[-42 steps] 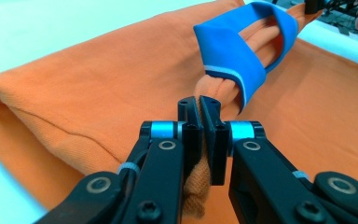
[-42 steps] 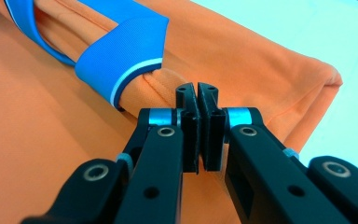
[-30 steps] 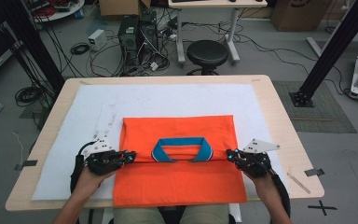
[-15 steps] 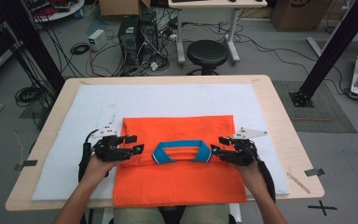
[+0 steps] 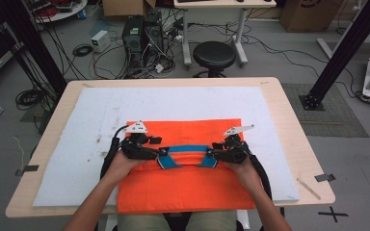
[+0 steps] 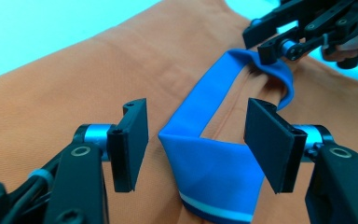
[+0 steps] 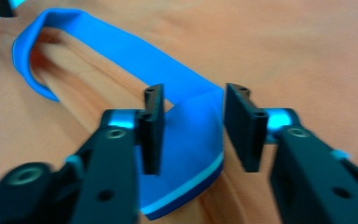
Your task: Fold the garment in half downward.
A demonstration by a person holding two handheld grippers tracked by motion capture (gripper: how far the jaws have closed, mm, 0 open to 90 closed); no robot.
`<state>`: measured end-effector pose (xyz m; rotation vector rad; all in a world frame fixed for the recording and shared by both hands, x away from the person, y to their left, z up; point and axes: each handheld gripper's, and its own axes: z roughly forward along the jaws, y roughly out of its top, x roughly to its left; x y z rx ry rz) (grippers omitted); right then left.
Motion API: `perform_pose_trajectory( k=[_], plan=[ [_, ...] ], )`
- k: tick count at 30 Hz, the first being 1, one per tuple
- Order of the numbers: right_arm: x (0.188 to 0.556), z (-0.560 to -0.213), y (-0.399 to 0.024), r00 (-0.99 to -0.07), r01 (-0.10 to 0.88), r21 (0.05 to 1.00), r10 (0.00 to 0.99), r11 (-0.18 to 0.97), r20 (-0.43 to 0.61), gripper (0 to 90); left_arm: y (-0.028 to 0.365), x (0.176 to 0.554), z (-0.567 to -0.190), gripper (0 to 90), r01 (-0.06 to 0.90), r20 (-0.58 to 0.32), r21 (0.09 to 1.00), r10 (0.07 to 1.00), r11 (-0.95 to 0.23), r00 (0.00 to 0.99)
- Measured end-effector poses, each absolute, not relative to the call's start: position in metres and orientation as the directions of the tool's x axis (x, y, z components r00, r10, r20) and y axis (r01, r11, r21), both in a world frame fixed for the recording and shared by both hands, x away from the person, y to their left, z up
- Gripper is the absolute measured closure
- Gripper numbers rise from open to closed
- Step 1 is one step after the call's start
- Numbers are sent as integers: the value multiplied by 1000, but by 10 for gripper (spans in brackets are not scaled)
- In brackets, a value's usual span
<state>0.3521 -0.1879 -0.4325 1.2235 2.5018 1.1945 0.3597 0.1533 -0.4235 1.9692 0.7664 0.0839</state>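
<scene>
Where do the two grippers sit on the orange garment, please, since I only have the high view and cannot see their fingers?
Observer: The left gripper is open, its fingers either side of the blue collar corner.
Operator: And the right one, please?
Observer: The right gripper is open too, straddling the collar's other folded corner.
Operator: Any detail on the collar?
Observer: A pale stripe runs along its edge.

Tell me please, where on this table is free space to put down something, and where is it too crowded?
Free: the white mat beyond the orange garment, the strip left of it, and a narrower strip to its right. Crowded: the garment's middle, where the left gripper and right gripper flank the blue collar.
</scene>
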Motion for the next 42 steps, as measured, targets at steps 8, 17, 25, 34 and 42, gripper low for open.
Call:
perform_pose_trajectory(
  k=[8,17,25,34,42],
  plan=[
    [348,-433,-186,-701,582,704,689,406,183,816,143,360,-433,415,507,-260,777,544,-373,798],
    [345,-433,-187,-707,568,716,687,406,171,825,138,353,-441,795,475,-189,767,556,-432,810],
    [341,-425,-193,-699,564,747,686,352,204,617,141,341,-437,848,424,-159,809,542,-408,825],
    [344,-425,-192,-703,593,727,662,345,260,412,147,316,-426,849,311,-117,870,454,-382,884],
    [336,-424,-191,-790,505,754,576,419,209,860,154,308,-429,842,323,-154,875,427,-360,891]
  ],
)
